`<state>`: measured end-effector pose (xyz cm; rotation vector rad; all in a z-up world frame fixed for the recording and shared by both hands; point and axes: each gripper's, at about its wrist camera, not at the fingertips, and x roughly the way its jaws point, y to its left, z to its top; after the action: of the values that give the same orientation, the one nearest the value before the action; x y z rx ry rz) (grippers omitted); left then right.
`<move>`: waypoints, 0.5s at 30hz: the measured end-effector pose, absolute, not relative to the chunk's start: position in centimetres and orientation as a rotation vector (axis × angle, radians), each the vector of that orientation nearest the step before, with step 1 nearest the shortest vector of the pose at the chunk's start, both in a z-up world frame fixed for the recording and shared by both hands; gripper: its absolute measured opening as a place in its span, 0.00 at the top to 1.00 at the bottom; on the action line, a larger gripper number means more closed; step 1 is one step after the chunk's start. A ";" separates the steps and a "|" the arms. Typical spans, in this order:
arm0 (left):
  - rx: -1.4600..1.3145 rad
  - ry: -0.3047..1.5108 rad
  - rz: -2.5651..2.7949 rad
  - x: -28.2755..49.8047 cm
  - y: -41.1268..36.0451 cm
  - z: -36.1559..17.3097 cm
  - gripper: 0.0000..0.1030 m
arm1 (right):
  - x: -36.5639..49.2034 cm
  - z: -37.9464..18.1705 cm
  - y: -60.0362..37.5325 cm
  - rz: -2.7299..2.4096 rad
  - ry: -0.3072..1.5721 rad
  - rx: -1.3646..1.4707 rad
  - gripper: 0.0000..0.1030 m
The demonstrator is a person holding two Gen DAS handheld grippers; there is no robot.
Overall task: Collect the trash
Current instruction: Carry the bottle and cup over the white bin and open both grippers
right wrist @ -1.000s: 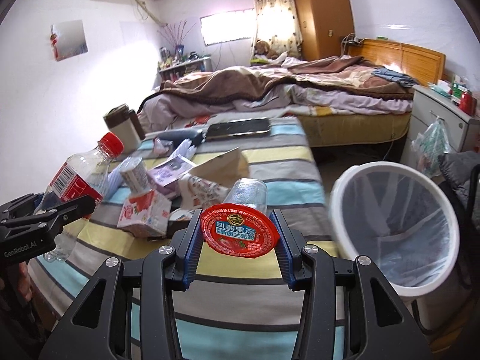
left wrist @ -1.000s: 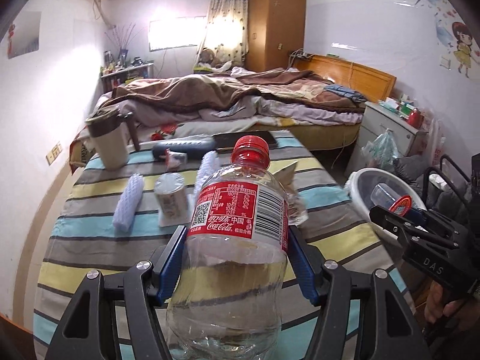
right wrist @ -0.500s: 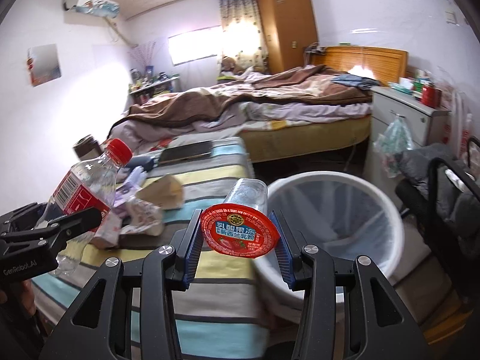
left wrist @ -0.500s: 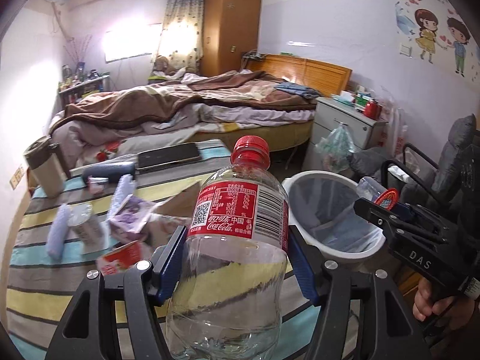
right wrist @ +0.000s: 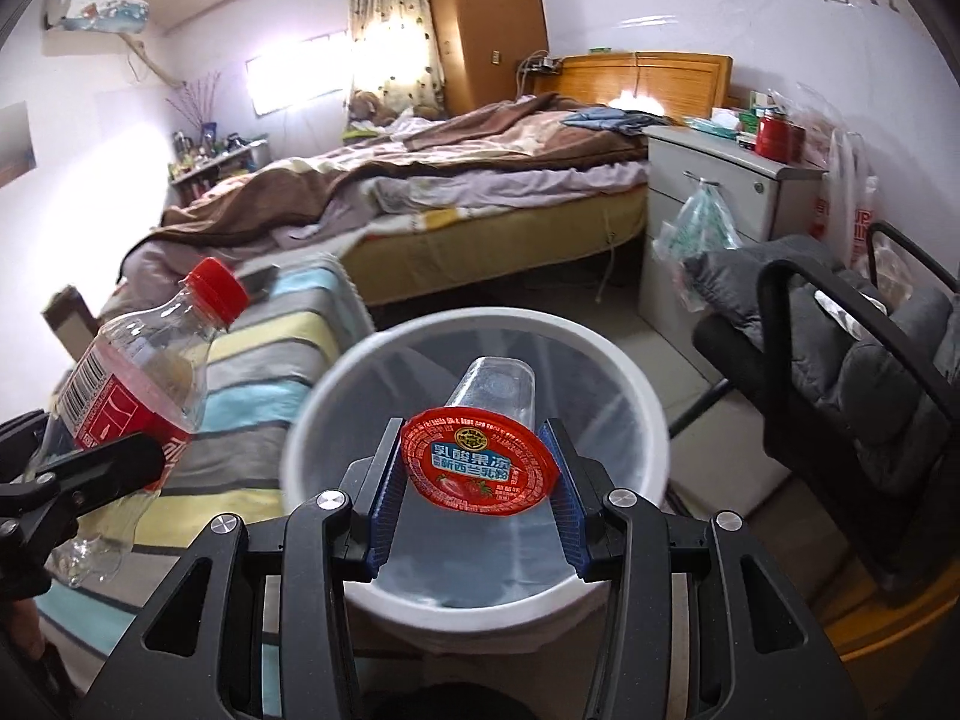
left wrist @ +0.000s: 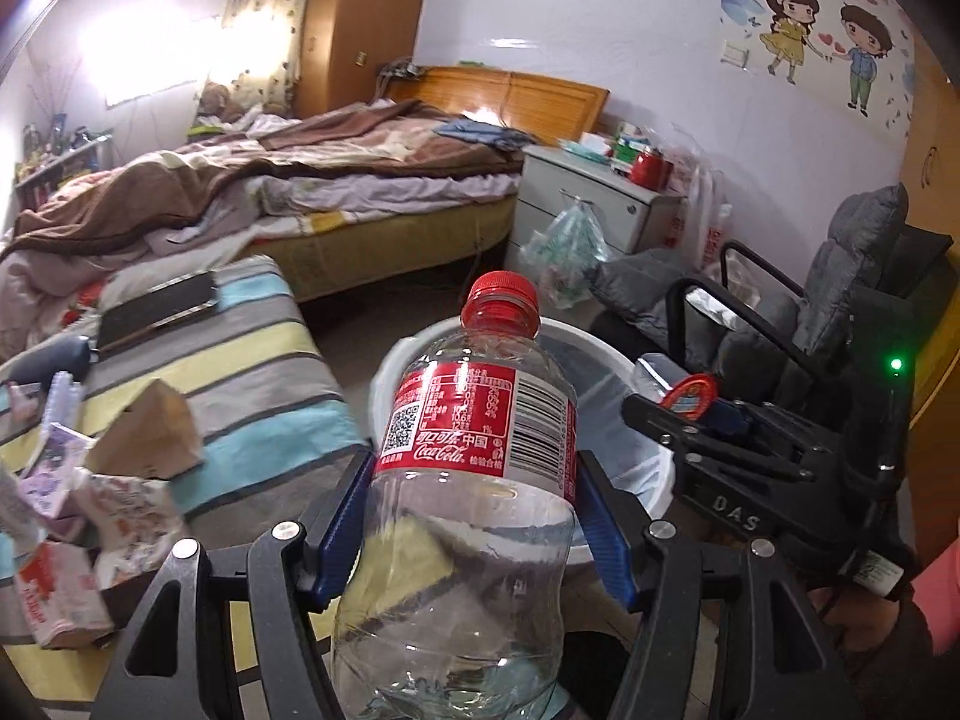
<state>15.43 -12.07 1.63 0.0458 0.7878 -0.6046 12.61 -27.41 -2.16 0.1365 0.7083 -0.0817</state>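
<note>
My left gripper (left wrist: 474,516) is shut on an empty clear Coca-Cola bottle (left wrist: 474,480) with a red cap, held upright beside the bin; the bottle also shows in the right wrist view (right wrist: 138,384). My right gripper (right wrist: 477,498) is shut on a clear jelly cup (right wrist: 480,462) with a red foil lid, held over the open mouth of the white trash bin (right wrist: 636,414). The bin rim (left wrist: 564,330) shows behind the bottle in the left wrist view, with the right gripper (left wrist: 690,414) over it.
The striped table (left wrist: 252,360) to the left holds a torn paper bag (left wrist: 150,432), crumpled wrappers (left wrist: 132,516), a red-and-white carton (left wrist: 54,600) and a phone (left wrist: 156,306). A dark chair (right wrist: 852,396) stands right of the bin. A bed and a nightstand (right wrist: 720,192) lie beyond.
Both grippers have swung right from the table towards the bin, each still holding its item. The jelly cup has moved from beside the bin to over its mouth.
</note>
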 end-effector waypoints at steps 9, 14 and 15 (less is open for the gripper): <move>0.066 0.850 -0.623 18.3 -15.9 -0.9 0.37 | 14.2 -4.2 -29.7 -0.102 0.803 0.115 0.55; 0.074 0.863 -0.615 19.5 -16.7 -1.5 0.37 | 14.5 -4.5 -30.6 -0.114 0.820 0.126 0.55; 0.072 0.864 -0.616 19.6 -16.8 -1.5 0.37 | 14.7 -4.5 -30.7 -0.101 0.825 0.131 0.55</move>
<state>19.62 -16.83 -1.54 0.0723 0.8637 -0.6158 14.67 -30.72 -4.54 0.1313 0.8252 -0.1014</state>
